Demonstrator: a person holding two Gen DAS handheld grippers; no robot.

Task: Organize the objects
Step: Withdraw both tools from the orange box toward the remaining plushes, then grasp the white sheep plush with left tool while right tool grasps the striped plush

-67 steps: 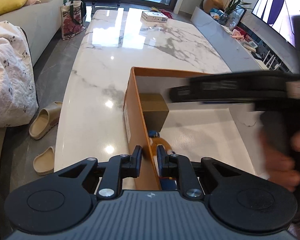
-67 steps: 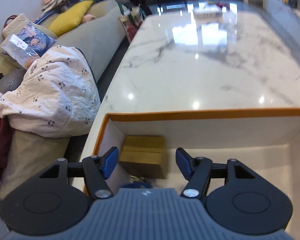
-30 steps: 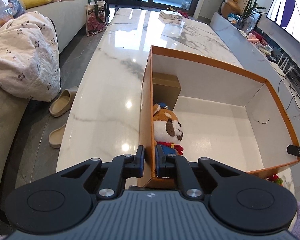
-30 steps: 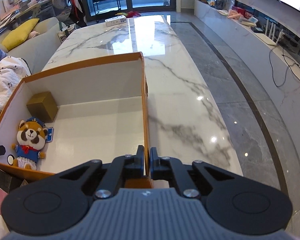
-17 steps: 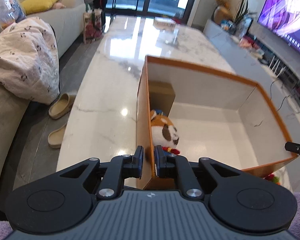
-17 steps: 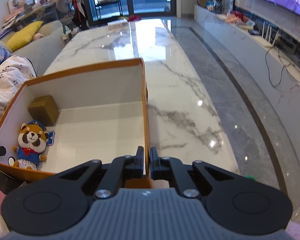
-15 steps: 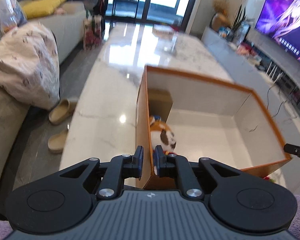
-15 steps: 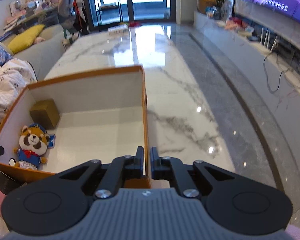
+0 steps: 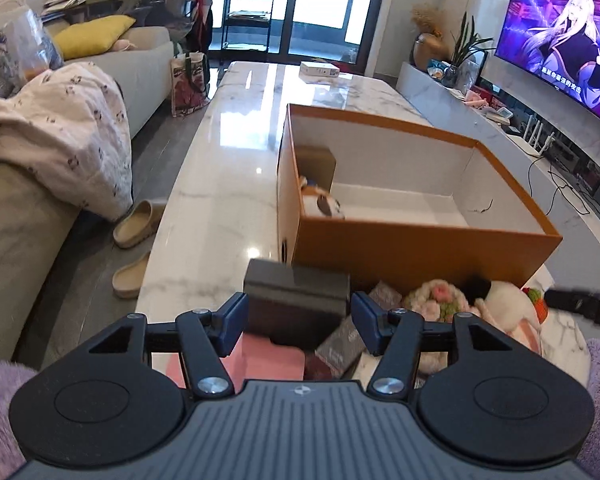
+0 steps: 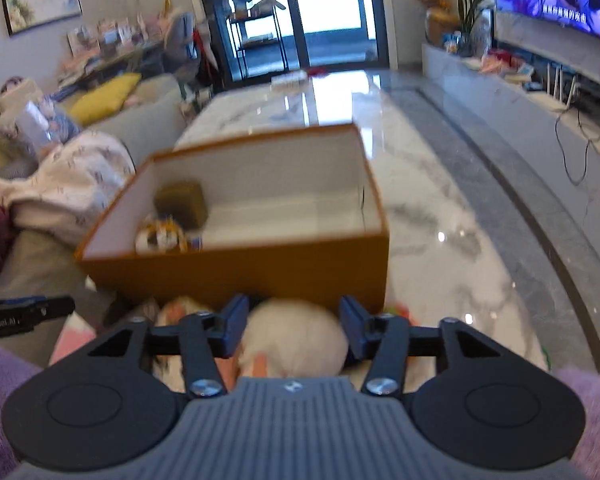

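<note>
An orange cardboard box (image 9: 416, 252) (image 10: 260, 276) stands on the marble table. Inside it lie a plush red panda (image 9: 326, 206) (image 10: 160, 236) and a small brown box (image 9: 318, 164) (image 10: 182, 200). My left gripper (image 9: 298, 322) is open, its fingers on either side of a black box (image 9: 296, 300) in a pile in front of the orange box. My right gripper (image 10: 293, 326) is open around a white plush toy (image 10: 296, 340) (image 9: 504, 300). A crocheted flower toy (image 9: 436, 300) and a pink item (image 9: 272, 360) lie in the pile.
The marble table (image 9: 228, 168) runs far ahead, with a white box (image 9: 320, 69) at its far end. A sofa with a blanket (image 9: 60, 132) is on the left, slippers (image 9: 136, 224) on the floor. A TV (image 9: 560, 40) and a low cabinet are on the right.
Both grippers have let go of the orange box's walls, pulled back and opened. The left now brackets the black box, the right the white plush toy.
</note>
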